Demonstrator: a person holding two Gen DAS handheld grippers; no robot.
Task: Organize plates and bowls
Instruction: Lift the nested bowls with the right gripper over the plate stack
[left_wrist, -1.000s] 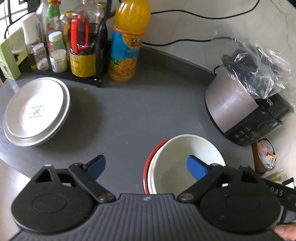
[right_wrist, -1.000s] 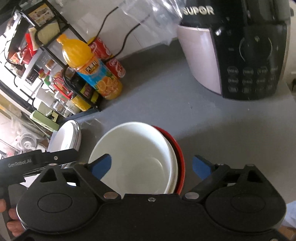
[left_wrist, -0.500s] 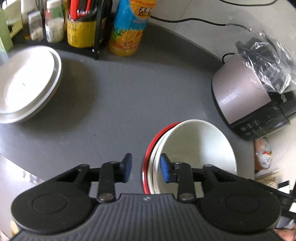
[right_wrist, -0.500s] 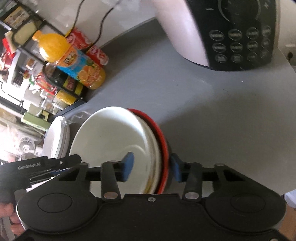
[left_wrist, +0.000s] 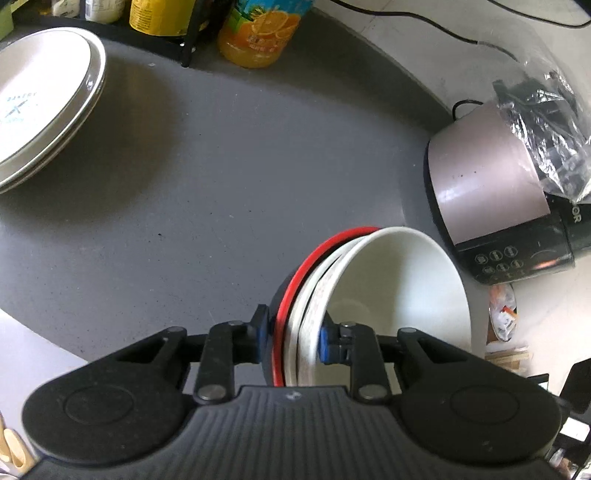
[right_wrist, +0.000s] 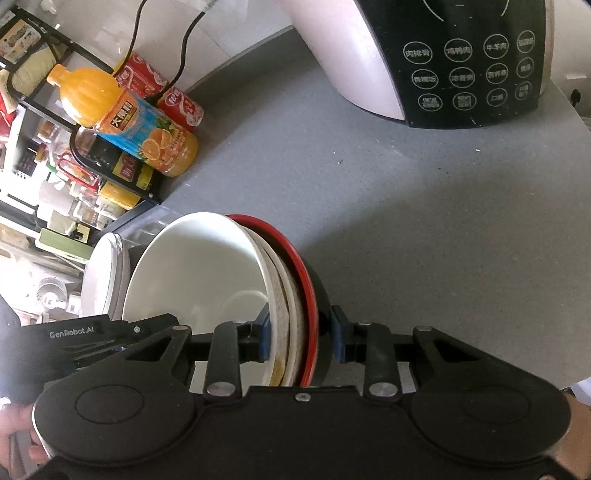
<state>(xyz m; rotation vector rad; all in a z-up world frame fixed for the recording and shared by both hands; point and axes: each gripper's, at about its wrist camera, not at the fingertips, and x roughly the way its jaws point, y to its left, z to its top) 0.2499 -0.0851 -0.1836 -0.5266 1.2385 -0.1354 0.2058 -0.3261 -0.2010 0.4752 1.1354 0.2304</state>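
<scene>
Left wrist view: I see my left gripper (left_wrist: 291, 341) with its jaws just closed onto the near-left rim of the stack of bowls (left_wrist: 399, 291); one blue pad lies against the dark outer wall below the red rim, the other inside the topmost white bowl, so the nested rims sit pinched between them.

Right wrist view: my right gripper (right_wrist: 301, 338) grips the opposite side of the same stack (right_wrist: 207, 277). Its jaws have likewise just closed, one pad inside the white bowl, the other on the black outer wall of the red-rimmed bowl, with all the rims between.

The stack sits on the grey surface (left_wrist: 229, 177), near the cooker (left_wrist: 495, 206) with its black button panel. A separate stack of plates (left_wrist: 40, 99) lies well apart, at the far left of the surface, close to a black rack and an orange juice bottle (right_wrist: 129, 122). A person's fingers (right_wrist: 18, 432) show at the lower left edge of the right wrist view.
</scene>
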